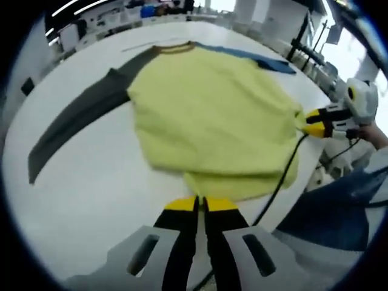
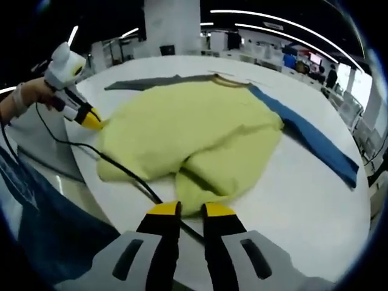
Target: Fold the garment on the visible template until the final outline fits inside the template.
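A yellow-green sweater (image 1: 212,115) (image 2: 188,127) lies on a white table (image 1: 79,200) (image 2: 303,206), its lower part bunched up. It has a dark grey sleeve (image 1: 79,118) (image 2: 145,82), a blue sleeve (image 1: 254,57) (image 2: 315,142) and a brown collar (image 1: 173,48) (image 2: 227,79) at the far side. My left gripper (image 1: 200,204) (image 2: 97,124) is shut on the near hem. My right gripper (image 2: 191,209) (image 1: 309,124) pinches another part of the hem, jaws nearly together.
A black cable (image 1: 282,176) (image 2: 115,163) trails over the table edge beside the hem. The person's blue jeans (image 1: 333,212) (image 2: 42,212) and a hand (image 2: 30,97) are at the near edge. Desks and pillars stand beyond the table.
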A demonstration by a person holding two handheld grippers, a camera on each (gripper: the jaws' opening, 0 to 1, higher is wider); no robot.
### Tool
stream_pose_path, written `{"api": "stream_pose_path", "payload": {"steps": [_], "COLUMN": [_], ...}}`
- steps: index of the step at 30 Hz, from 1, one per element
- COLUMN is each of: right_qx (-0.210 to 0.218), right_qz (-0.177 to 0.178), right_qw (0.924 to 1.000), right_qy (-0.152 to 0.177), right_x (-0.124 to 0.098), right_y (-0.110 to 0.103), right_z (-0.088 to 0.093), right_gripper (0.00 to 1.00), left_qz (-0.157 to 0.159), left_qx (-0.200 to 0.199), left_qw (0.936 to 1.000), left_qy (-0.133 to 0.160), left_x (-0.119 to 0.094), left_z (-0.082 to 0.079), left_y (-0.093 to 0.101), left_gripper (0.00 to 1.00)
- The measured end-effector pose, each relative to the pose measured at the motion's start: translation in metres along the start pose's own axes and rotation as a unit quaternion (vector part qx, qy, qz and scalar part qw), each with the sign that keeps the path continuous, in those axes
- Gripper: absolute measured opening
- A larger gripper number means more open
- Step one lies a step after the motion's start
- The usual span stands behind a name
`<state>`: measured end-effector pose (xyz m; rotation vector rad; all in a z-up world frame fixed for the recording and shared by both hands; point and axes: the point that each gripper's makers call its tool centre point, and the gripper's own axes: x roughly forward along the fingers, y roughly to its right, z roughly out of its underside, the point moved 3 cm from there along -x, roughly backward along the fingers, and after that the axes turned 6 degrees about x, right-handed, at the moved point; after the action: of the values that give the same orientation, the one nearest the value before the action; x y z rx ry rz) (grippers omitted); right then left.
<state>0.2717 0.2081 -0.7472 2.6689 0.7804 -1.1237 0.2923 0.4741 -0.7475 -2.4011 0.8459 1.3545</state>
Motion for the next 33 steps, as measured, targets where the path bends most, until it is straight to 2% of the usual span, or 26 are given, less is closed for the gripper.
{"api": "stream_pose_path", "payload": {"steps": [8,19,33], "right_qx": [0.023,0.030,0.039], "right_qz": [-0.001,0.001,0.006], "right_qw": [0.9997,0.9995,0.9992], "right_qy": [0.005,0.003,-0.011], "right_x": [-0.006,-0.015,-0.031], "right_y": [0.002,0.006,0.026], "right_z": [0.006,0.014,0.028], "right_gripper": [0.06,0.04,0.04], "left_qz": [0.001,0.006,0.016], "left_qx": [-0.012,-0.022,-0.025], "left_qw": [0.9999,0.9997,0.9988], "left_qy": [0.002,-0.010,-0.039], "left_x": [-0.004,-0.016,-0.029], "left_z": [0.006,0.018,0.040], "left_y": [0.006,0.018,0.024], "left_gripper": [0.00,0.00,0.00]}}
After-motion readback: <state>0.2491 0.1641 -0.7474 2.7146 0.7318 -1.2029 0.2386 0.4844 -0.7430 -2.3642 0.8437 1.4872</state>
